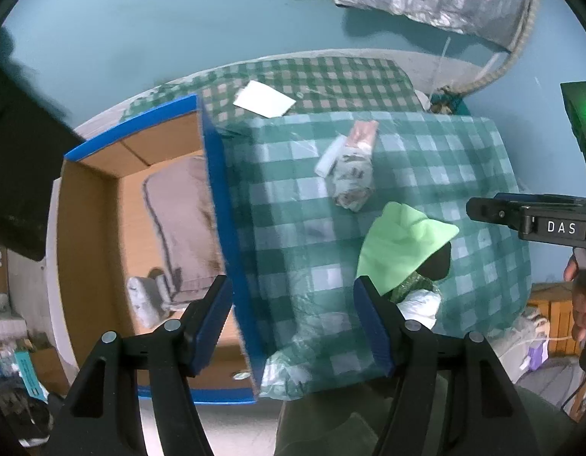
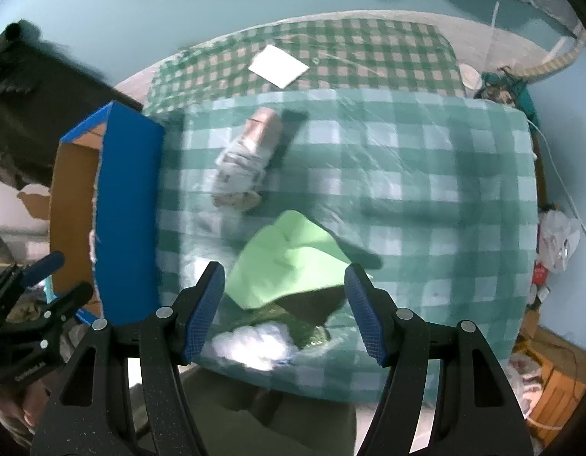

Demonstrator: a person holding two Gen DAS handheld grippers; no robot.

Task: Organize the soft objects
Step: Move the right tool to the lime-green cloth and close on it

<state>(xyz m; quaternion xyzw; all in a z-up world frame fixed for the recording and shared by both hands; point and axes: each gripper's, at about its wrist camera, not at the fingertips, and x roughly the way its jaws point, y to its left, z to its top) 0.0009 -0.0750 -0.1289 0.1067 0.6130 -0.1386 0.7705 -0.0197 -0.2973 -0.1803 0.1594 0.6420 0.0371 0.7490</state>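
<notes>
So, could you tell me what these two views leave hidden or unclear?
- Left wrist view: the box interior is partly hidden by its blue wall and the left gripper.
- Right wrist view: the white item beside the green cloth is motion-blurred, unidentifiable.
- Right wrist view: the rolled bundle print is blurred.

Clear glossy plastic film is covering the green checked cloth (image 1: 293, 197), catching light just ahead of the left gripper (image 1: 293, 323). The cardboard box (image 1: 91, 220) off its left finger is showing matt brown inside and smooth blue outside. Between the right gripper (image 2: 283, 313) jaws, a soft matt lime-green fabric (image 2: 285, 266) is lying; ribbed blue pads (image 2: 203, 315) are looking rubbery.
</notes>
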